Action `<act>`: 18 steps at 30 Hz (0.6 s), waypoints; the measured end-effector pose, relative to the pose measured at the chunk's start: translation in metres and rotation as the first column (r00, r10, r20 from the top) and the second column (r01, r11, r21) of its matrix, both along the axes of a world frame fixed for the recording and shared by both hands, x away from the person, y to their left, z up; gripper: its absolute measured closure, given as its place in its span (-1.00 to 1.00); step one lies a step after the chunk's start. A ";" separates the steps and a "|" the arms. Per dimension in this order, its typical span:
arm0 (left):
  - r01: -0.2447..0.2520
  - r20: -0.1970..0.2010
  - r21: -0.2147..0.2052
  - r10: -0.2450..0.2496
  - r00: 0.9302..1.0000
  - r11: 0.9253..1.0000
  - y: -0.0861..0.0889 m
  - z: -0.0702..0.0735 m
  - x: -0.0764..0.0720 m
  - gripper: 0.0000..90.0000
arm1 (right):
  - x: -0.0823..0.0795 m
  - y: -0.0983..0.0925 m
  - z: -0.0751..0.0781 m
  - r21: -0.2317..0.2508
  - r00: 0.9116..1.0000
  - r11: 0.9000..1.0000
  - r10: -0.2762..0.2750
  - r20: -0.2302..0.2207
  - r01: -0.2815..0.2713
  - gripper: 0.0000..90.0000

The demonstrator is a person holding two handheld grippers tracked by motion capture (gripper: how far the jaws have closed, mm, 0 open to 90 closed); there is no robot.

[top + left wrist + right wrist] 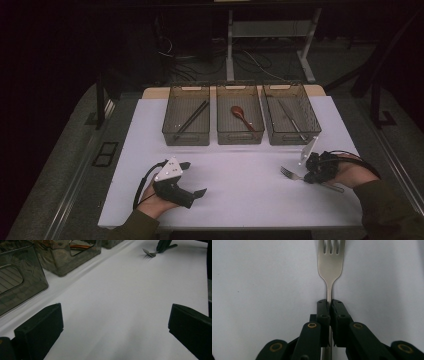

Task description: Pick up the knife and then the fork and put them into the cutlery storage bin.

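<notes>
Fork (330,267): a plain metal piece, laid flat on the white table (240,195) at the right side, tines turned toward the table's middle; the handle is run back under the right gripper.
Right gripper (329,302): clamped on the fork; in the right gripper view the two black jaws are seen pressed together on the narrow neck just below the head, with the tines ahead of the jaw tips.
Fork against right gripper: the head and tines are left free in front of the jaws, the rest of the handle is covered by the gripper body; in the high view a short end of the handle is seen past the hand.
Left gripper (192,178): rested on the table at the left, held in the left hand; its jaws are set wide apart, with bare table between them.
Fork against left gripper: well apart; it is seen far off at the top of the left gripper view (150,252).
Bins: three clear bins are lined up at the far edge.
Left bin (186,131): dark chopsticks (192,119).
Middle bin (239,135): a brown spoon (241,116).
Right bin (294,135): metal cutlery, its kind not to be told.
</notes>
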State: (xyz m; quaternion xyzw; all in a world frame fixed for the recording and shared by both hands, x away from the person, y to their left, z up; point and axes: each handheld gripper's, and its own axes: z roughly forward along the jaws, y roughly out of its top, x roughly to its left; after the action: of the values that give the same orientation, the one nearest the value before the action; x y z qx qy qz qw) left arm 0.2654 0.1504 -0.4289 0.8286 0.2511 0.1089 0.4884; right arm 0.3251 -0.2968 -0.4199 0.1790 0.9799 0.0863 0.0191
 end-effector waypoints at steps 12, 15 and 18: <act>-0.005 -0.001 -0.004 0.005 1.000 1.000 0.001 -0.001 0.001 -1.00 | -0.003 -0.019 0.005 0.185 0.993 0.978 -0.107 0.049 0.096 0.90; -0.004 0.000 -0.003 0.004 1.000 1.000 0.001 -0.001 0.001 -1.00 | -0.003 -0.022 0.009 0.239 0.988 0.964 -0.137 0.067 0.118 0.90; -0.004 0.000 -0.003 0.004 1.000 1.000 0.000 -0.001 0.001 -1.00 | -0.005 -0.025 0.010 0.291 0.980 0.944 -0.185 0.072 0.157 0.90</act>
State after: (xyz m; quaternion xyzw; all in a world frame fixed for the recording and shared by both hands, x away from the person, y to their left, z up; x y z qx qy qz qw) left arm 0.2665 0.1508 -0.4296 0.8273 0.2531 0.1094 0.4894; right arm 0.3200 -0.3223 -0.4097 0.2598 0.9359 0.2326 0.0490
